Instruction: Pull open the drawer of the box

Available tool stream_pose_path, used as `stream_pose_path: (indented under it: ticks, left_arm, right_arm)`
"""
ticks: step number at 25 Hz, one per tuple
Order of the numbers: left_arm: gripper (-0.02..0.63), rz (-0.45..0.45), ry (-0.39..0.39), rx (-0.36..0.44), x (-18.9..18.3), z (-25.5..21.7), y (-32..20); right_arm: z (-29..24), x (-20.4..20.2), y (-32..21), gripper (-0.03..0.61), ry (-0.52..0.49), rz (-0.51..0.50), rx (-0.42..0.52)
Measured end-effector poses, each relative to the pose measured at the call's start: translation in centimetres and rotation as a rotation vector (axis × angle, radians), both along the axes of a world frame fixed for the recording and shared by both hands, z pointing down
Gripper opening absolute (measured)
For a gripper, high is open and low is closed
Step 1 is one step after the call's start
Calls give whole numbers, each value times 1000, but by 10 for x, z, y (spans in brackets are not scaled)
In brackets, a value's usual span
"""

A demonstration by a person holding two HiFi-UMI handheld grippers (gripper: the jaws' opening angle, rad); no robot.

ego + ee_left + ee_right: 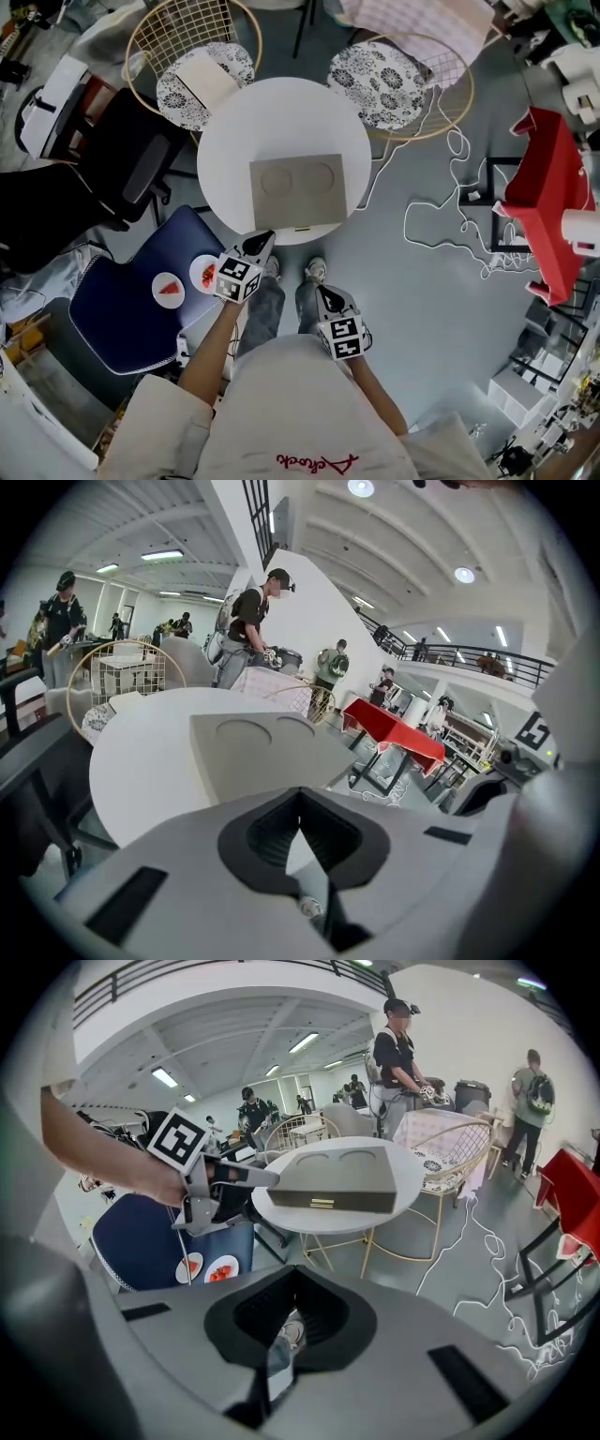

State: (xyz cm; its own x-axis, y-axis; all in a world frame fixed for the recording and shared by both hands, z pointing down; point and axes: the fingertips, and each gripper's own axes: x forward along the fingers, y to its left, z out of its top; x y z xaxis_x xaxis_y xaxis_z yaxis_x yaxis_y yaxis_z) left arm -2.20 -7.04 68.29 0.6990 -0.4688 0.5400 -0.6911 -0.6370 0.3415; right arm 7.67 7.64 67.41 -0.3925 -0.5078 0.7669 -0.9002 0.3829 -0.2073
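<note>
A flat grey box (298, 190) with two round recesses in its top lies on the round white table (234, 141). The drawer front faces me, with a small gold handle (322, 1203), and looks pushed in. My left gripper (261, 240) is shut and empty, its tip at the table's near edge, just left of the box's front corner. In the right gripper view the left gripper (246, 1177) points at that corner. My right gripper (321, 290) hangs lower, off the table and near my feet, shut on nothing. The left gripper view looks over the box (267, 747).
Two wire chairs with patterned cushions (204, 80) (380, 82) stand behind the table. A blue chair (141, 300) at the left carries two plates of red fruit (169, 289). A red table (548, 211) and a white cable (450, 220) are to the right. People stand in the background.
</note>
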Motion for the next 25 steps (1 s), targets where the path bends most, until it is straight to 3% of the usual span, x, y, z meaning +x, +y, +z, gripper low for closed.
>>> stream_pose_path:
  ticks: [10,20,23,25]
  left_arm:
    - [11,19,-46,67,2,4,-65]
    - [11,27,-46,79,3,13,-70]
    - [11,37,-51,94,4,15,-69]
    - [11,36,-46,93,3,14,-68]
  right_arm:
    - [2,4,-2,15,6,4,-8]
    - [4,0,-11,17,2,-5,-11]
    - [6,-3,-18,15,-68,45,-28]
    - [5,-5,-26,17,-204,147,-66]
